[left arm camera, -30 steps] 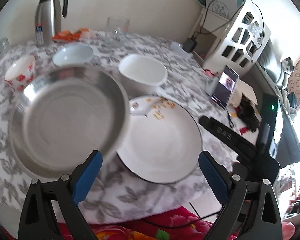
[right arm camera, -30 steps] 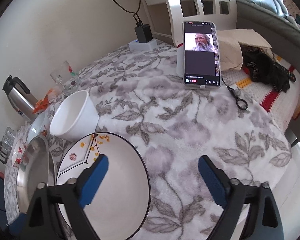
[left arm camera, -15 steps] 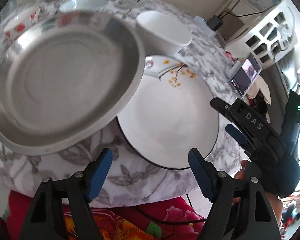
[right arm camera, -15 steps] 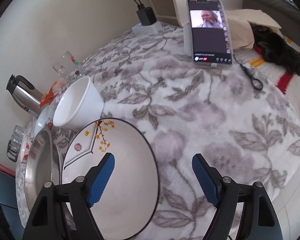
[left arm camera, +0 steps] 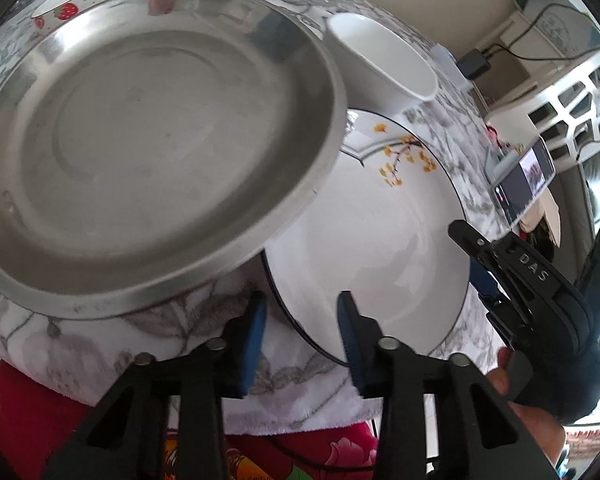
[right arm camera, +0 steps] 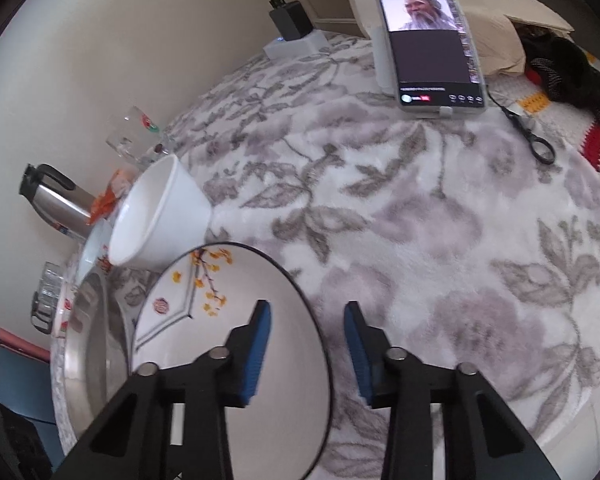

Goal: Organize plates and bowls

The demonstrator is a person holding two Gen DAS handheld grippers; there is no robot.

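Both claws lower, astride white plate (left arm camera: 380,240) rim.

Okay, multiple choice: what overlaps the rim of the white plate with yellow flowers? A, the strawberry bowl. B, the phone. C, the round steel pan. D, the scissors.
C: in the left wrist view the round steel pan covers the near-left rim of the white plate with yellow flowers.

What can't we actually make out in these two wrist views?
- Left wrist: whether the left gripper presses the white plate rim; the rim lies between its fingers, contact unclear.
- Left wrist: the plate's left part, hidden under the steel plate.
- Right wrist: the plate's near edge, hidden behind the right gripper.
- Right wrist: the steel plate, cut off at the left edge.
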